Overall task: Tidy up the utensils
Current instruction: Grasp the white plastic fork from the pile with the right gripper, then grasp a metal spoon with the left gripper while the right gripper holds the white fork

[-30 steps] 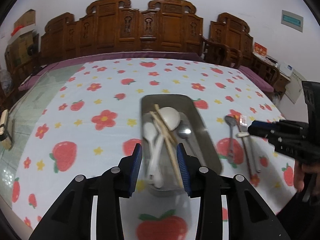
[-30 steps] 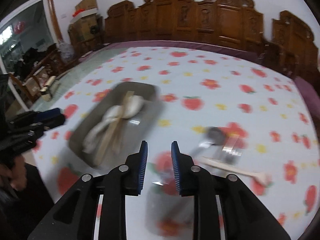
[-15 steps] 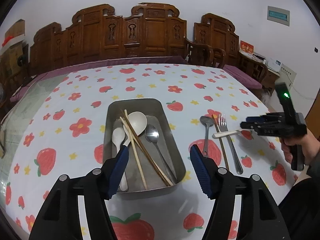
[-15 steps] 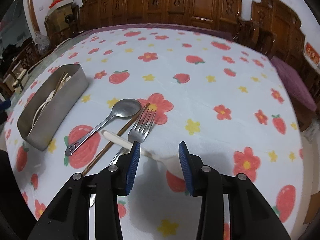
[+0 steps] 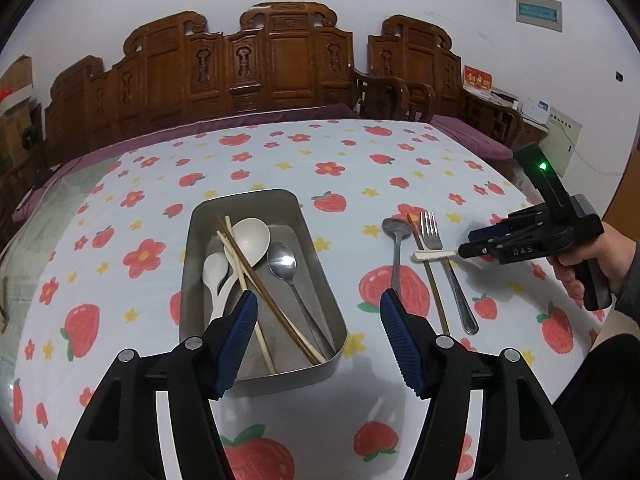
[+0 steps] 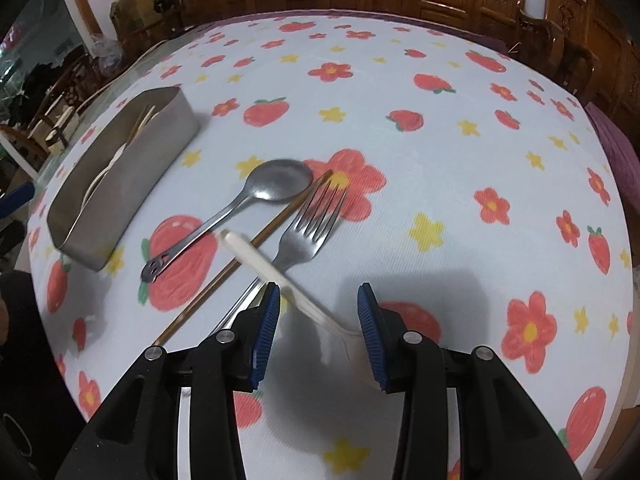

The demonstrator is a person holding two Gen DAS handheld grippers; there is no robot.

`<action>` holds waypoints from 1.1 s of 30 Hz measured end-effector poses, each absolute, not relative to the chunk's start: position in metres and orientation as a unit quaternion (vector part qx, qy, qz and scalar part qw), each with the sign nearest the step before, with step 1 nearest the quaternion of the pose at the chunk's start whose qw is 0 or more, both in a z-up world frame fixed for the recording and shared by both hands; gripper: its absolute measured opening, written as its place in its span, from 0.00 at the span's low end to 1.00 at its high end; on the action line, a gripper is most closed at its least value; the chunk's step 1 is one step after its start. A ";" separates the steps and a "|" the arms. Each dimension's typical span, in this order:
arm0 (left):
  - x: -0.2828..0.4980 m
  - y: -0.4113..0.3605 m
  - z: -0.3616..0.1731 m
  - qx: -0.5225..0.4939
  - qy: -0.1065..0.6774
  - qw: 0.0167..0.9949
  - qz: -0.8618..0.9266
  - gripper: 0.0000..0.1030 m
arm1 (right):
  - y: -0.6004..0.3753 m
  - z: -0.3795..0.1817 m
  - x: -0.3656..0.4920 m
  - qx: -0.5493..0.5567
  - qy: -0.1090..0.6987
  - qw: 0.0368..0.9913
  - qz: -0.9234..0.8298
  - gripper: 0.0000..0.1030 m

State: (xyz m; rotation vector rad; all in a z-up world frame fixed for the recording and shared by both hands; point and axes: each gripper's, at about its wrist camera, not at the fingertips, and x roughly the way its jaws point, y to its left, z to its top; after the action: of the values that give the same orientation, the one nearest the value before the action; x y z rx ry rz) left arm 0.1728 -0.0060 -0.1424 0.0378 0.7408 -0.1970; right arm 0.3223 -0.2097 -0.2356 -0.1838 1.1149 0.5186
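A metal tray [image 5: 288, 378] holds two white spoons [image 5: 248, 236], a metal spoon [image 5: 282, 258] and chopsticks [image 5: 256, 284]. My left gripper [image 5: 318, 296] hangs open and empty over the tray's near end. To the tray's right lie a metal spoon [image 6: 276, 182], a fork [image 6: 308, 232] and a brown chopstick [image 6: 224, 276]. A white spoon [image 6: 256, 258] rests across the fork and the chopstick. My right gripper [image 6: 318, 288] is low over that white spoon, open, with the bowl end between its jaws. The handle sticks out past the tips. In the left wrist view the right gripper [image 5: 466, 249] sits at the white spoon's [image 5: 434, 255] right end.
The table wears a white cloth [image 6: 440, 128] printed with strawberries and flowers. Carved wooden chairs [image 5: 280, 64] line its far side. A person's hand [image 5: 584, 264] holds the right gripper near the table's right edge. The tray [image 6: 132, 184] stands left of the loose utensils.
Both grippers' jaws have widened. The right gripper swung away from the tray to the loose utensils and sank over the white spoon. The left gripper drew back a little from the tray.
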 end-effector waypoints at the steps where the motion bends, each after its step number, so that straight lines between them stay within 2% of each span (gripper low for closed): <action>1: 0.173 -0.006 -0.142 0.019 0.361 0.927 -0.096 0.59 | -0.210 -0.236 0.320 -0.090 0.524 0.810 0.246 0.42; 10: 0.172 -0.008 -0.143 0.022 0.362 0.927 -0.098 0.59 | -0.202 -0.241 0.300 -0.121 0.527 0.803 0.251 0.39; 11: 0.172 -0.009 -0.143 0.022 0.362 0.927 -0.098 0.59 | -0.201 -0.242 0.299 -0.123 0.528 0.802 0.250 0.32; 12: 0.172 -0.010 -0.143 0.023 0.362 0.927 -0.099 0.59 | -0.200 -0.244 0.297 -0.128 0.531 0.799 0.250 0.29; 15: 0.171 -0.013 -0.144 0.026 0.362 0.926 -0.098 0.59 | -0.196 -0.245 0.289 -0.148 0.523 0.801 0.248 0.27; 17: 0.169 -0.016 -0.144 0.029 0.363 0.926 -0.098 0.59 | -0.197 -0.245 0.287 -0.140 0.524 0.803 0.249 0.06; 18: 0.168 -0.019 -0.143 0.030 0.363 0.926 -0.098 0.59 | -0.198 -0.245 0.285 -0.140 0.523 0.804 0.247 0.04; 28: 0.171 -0.057 -0.144 0.060 0.369 0.919 -0.125 0.59 | -0.231 -0.226 0.258 -0.014 0.463 0.864 0.199 0.04; 33: 0.187 -0.075 -0.150 0.081 0.385 0.911 -0.123 0.59 | -0.244 -0.229 0.258 0.002 0.454 0.875 0.171 0.04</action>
State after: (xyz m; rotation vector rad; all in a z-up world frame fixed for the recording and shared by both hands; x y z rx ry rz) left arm 0.1866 -0.0752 -0.1501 0.1666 0.7926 -0.2537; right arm 0.2584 -0.2439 -0.2291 0.0034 0.9474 0.3579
